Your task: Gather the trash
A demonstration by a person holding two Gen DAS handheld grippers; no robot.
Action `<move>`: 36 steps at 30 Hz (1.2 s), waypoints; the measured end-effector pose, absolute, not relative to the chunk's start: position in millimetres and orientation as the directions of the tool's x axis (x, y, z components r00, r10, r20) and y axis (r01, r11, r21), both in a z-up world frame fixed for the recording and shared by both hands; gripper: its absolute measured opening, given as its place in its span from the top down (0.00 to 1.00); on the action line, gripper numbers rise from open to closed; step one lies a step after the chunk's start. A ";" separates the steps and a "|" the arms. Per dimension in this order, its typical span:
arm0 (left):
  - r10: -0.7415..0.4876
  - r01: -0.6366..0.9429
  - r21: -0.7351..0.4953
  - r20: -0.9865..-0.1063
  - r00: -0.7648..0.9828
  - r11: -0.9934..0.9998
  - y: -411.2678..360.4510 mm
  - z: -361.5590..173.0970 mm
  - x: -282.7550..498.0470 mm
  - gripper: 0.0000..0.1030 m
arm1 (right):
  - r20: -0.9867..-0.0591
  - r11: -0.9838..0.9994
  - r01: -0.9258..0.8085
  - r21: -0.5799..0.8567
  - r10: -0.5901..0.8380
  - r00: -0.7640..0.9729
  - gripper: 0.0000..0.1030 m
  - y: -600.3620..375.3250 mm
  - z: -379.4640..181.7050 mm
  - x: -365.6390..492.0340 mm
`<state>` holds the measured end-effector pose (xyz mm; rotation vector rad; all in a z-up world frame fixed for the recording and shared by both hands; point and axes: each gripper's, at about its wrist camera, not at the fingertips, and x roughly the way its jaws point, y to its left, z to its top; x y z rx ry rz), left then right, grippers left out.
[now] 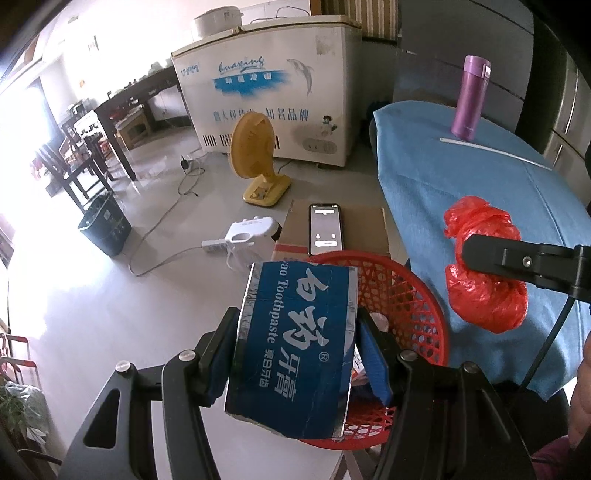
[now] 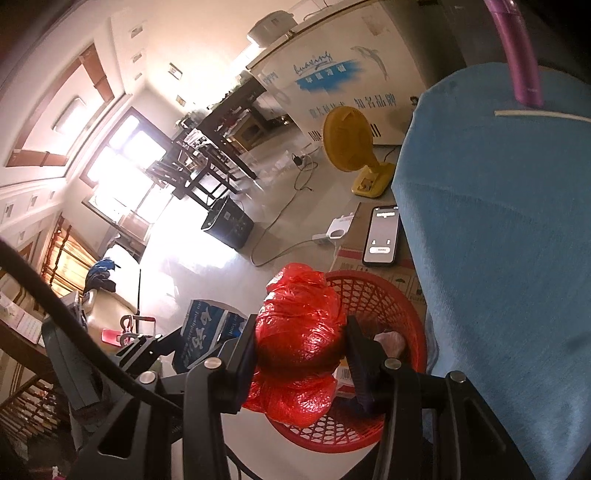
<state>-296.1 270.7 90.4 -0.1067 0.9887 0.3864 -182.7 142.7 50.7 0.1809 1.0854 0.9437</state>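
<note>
Both loads are lifted but not dropped: left gripper clenches the toothpaste box, right gripper the red bag, above the red basket.

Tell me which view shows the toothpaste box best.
Left wrist: the toothpaste box fills the centre, its lettering readable, clamped by the left gripper. The right wrist view shows only part of it, small, behind the gripper's fingers.

Looks like somebody's home, a big living and dining room. There's a white chest freezer with a rice cooker on top, a dark dining table with chairs, a yellow floor fan, and a power strip on the tiled floor.
</note>
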 end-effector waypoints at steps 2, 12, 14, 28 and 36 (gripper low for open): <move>0.254 -0.361 0.075 -0.838 0.482 0.930 271.1 87.6 -296.0 0.39 | -0.677 0.617 -0.562 0.551 0.724 0.131 0.53 144.6 47.5 -181.9; 0.192 -0.337 0.032 -0.870 0.454 0.941 267.0 70.2 -291.0 0.38 | -0.678 0.637 -0.530 0.559 0.719 0.150 0.53 154.6 27.3 -164.0; 0.187 -0.328 0.031 -0.870 0.456 0.944 265.1 69.7 -290.3 0.37 | -0.666 0.628 -0.523 0.576 0.731 0.145 0.52 156.5 24.7 -160.3; 0.203 -0.312 0.062 -0.875 0.440 0.948 256.5 72.2 -278.7 0.33 | -0.610 0.606 -0.445 0.659 0.777 0.155 0.39 136.2 21.5 -137.9; 0.300 -0.330 0.145 -0.822 0.485 0.933 237.2 95.8 -270.3 0.32 | -0.627 0.663 -0.515 0.543 0.728 0.277 0.39 106.5 49.6 -139.9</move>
